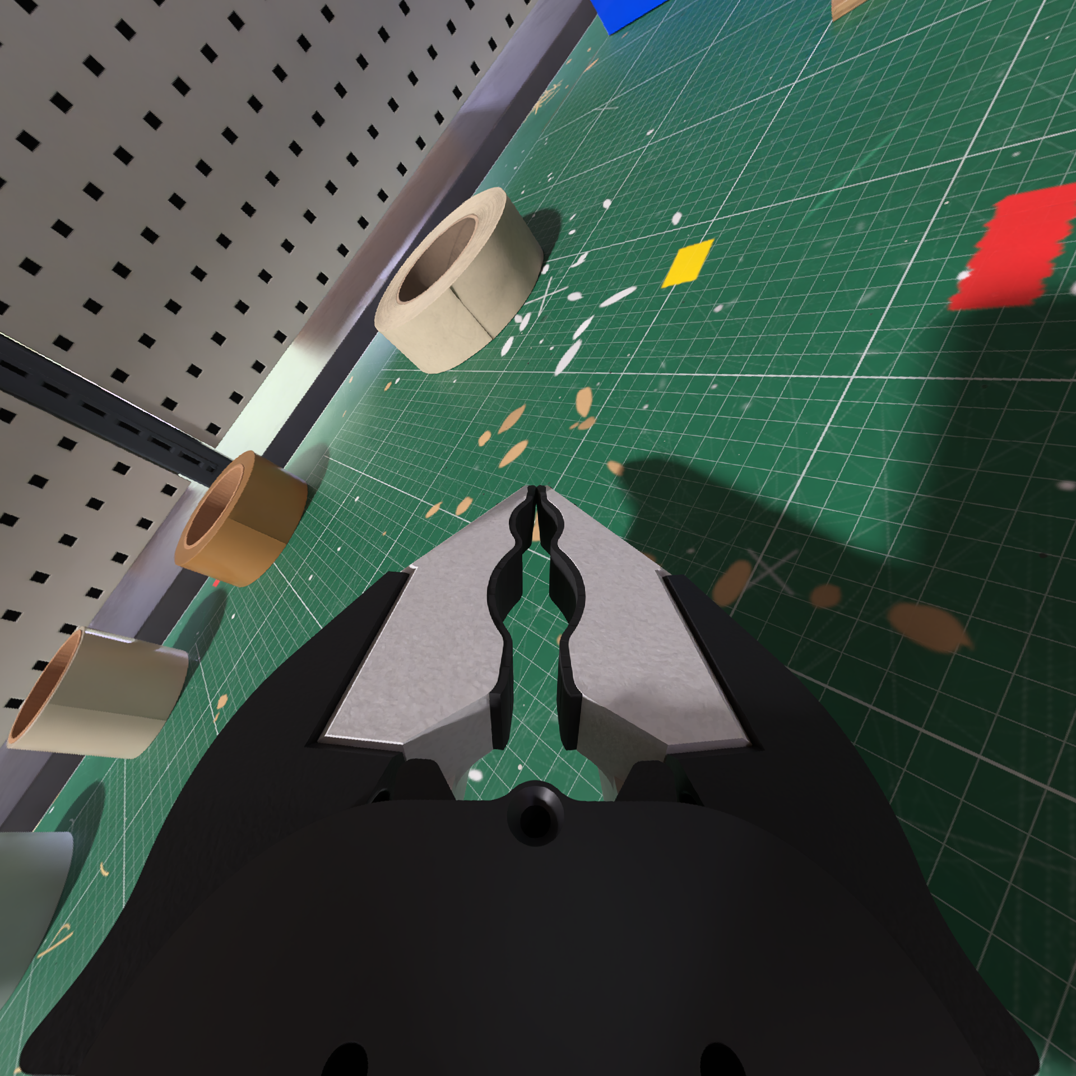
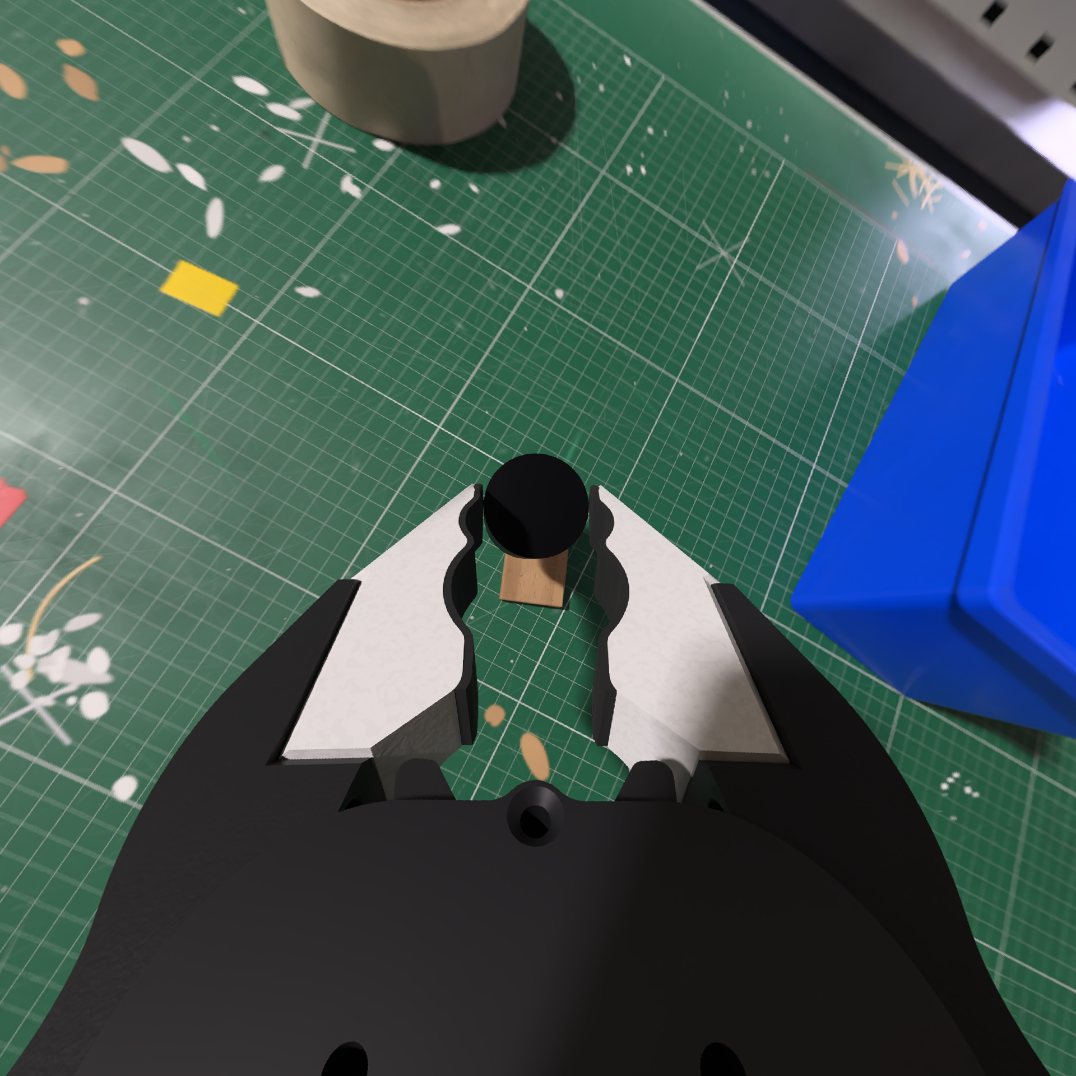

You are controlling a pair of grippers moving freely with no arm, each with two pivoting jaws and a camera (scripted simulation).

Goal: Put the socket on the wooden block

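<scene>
In the right wrist view, my right gripper (image 2: 535,508) is shut on the socket (image 2: 535,495), a black cylinder seen end-on as a round disc between the fingertips. Directly beneath it the small wooden block (image 2: 533,584) stands on the green cutting mat (image 2: 669,361). The socket hides the block's top, so I cannot tell whether they touch. In the left wrist view, my left gripper (image 1: 536,494) is shut and empty, hovering over the mat (image 1: 757,407). Neither the socket nor the right gripper shows in that view.
A blue bin (image 2: 961,495) stands close to the right of the right gripper. A beige tape roll (image 2: 402,64) lies ahead; it also shows in the left wrist view (image 1: 460,285), with a brown roll (image 1: 244,518) and a pale roll (image 1: 99,693) along the pegboard wall (image 1: 174,174).
</scene>
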